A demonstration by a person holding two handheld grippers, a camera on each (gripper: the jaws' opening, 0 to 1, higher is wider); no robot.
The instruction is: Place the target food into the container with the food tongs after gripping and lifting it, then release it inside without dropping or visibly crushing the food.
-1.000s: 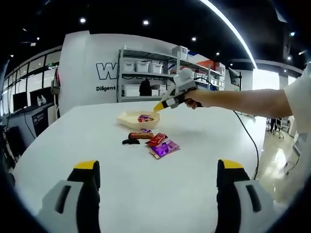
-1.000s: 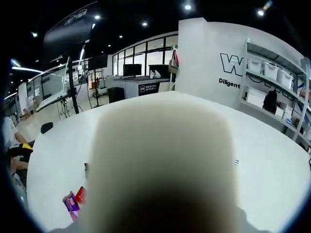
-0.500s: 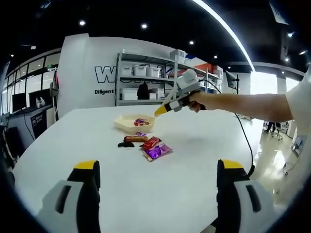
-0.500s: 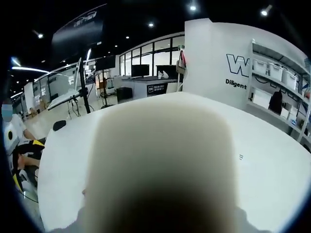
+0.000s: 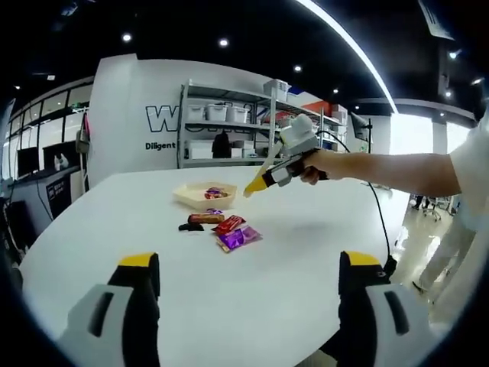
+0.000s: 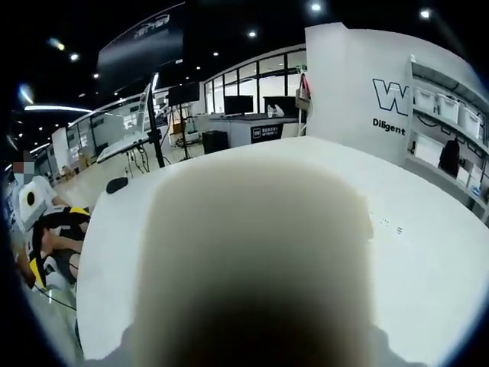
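Note:
In the left gripper view a shallow cream container sits far back on the white table, with wrapped snacks inside. In front of it lie a brown bar, a small black item, a red packet and a purple packet. My left gripper stands open and empty, far short of them. A person's arm holds my right gripper in the air just right of the container, shut on the cream food tongs. The blurred tongs block the middle of the right gripper view.
Shelving with white bins stands against the wall behind the table. Another person's legs show past the table's right edge. The right gripper view has bare table, desks at the back and a seated person at left.
Both cameras have shifted. The right gripper has drifted slightly right and down, away from the container. The packets seen low in the right gripper view a second ago have left it.

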